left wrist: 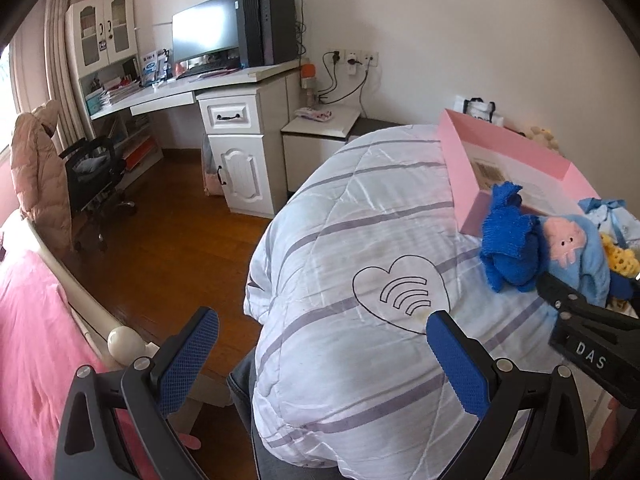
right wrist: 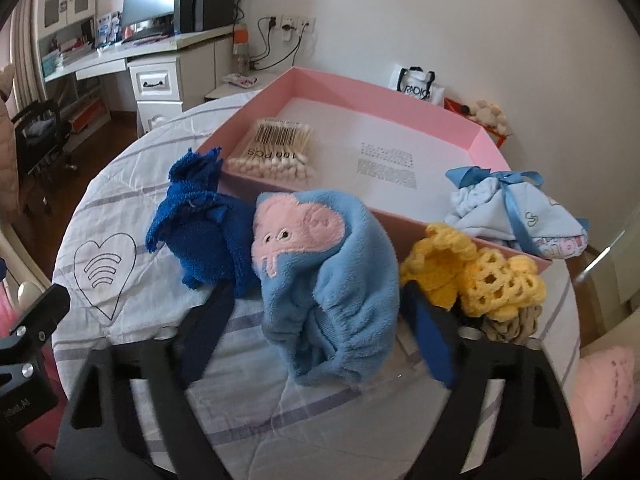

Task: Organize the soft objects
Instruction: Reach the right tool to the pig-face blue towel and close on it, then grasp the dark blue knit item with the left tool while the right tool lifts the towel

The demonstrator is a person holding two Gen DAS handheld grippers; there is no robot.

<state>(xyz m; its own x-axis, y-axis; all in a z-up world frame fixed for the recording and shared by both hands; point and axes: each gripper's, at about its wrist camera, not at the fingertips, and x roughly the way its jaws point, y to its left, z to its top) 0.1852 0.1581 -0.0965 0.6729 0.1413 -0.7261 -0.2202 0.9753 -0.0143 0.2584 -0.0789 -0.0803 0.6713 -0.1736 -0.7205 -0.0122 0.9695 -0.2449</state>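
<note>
1. Left wrist view: the left hand-held gripper (left wrist: pixel 322 364) is hanging with its jaws wide apart and nothing between them, over the striped quilt (left wrist: pixel 360 216). Up to its right, the pink box (left wrist: pixel 452 148) is sitting.
2. Right wrist view: the right hand-held gripper (right wrist: pixel 320 320) is straddling the light blue towel (right wrist: pixel 328 280), jaws partly open; whether the fingers are pressing it I cannot tell. The dark blue cloth (right wrist: pixel 196 224) is lying to its left, the yellow crochet piece (right wrist: pixel 480 276) to its right.

White walls, wood floor (left wrist: pixel 168 248), white desk (left wrist: pixel 240 120), perhaps daylight.
</note>
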